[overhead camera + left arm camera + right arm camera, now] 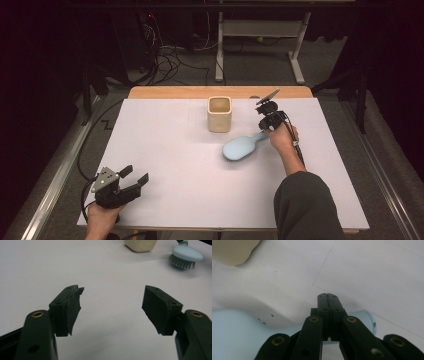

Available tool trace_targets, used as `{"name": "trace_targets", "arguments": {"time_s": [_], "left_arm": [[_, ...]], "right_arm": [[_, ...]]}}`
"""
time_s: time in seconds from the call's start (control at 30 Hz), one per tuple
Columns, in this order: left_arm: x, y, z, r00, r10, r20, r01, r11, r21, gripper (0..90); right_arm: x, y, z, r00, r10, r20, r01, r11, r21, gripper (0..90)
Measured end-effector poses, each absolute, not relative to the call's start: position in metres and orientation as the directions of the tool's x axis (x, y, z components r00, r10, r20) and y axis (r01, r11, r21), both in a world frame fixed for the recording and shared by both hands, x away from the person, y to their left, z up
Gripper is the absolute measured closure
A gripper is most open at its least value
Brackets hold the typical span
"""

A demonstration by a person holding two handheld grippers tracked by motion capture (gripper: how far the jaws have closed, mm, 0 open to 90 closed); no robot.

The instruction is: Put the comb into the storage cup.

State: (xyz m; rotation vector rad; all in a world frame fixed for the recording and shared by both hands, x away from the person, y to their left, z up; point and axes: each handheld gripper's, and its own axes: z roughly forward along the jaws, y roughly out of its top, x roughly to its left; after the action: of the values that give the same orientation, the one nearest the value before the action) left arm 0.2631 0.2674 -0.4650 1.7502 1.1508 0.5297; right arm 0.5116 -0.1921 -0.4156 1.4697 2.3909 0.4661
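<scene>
The right gripper [266,126] sat w/ its jaws pressed together on the handle of the pale blue plastic hairbrush [243,146]. In the right gripper view the two black jaws met flat against each other, w/ the pale blue handle [362,317] showing just behind and beneath them, so they were clamped on the handle rather than free of it. The brush head pointed toward the table's left, bristles down, on the white table sheet [170,145], approx. mid-table, right of centre. In the left gripper view the brush [186,255] showed grey bristles under a blue back.

The cream square-sided ceramic cup [219,114] stood upright just beyond the brush, near but not touching it, its opening facing up.

The left gripper [136,179] was held at the near-left corner of the sheet, well apart from brush and cup. Its jaws stood apart w/ nothing between them; in the left gripper view bare white sheet lay in the gap. One pad [73,307] looked torn along its edge.

A dark sleeve [305,205] covered the right forearm.
</scene>
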Motion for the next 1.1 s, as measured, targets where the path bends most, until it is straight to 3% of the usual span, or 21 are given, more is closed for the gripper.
{"name": "trace_targets", "arguments": {"time_s": [1.1], "left_arm": [[0.262,0.266,-0.464,0.475,0.871,-0.127,0.459,-0.122,0.880,31.3]], "right_arm": [[0.489,-0.199,-0.422,-0.444,0.895,-0.049,0.834,0.432,0.344,90.0]]}}
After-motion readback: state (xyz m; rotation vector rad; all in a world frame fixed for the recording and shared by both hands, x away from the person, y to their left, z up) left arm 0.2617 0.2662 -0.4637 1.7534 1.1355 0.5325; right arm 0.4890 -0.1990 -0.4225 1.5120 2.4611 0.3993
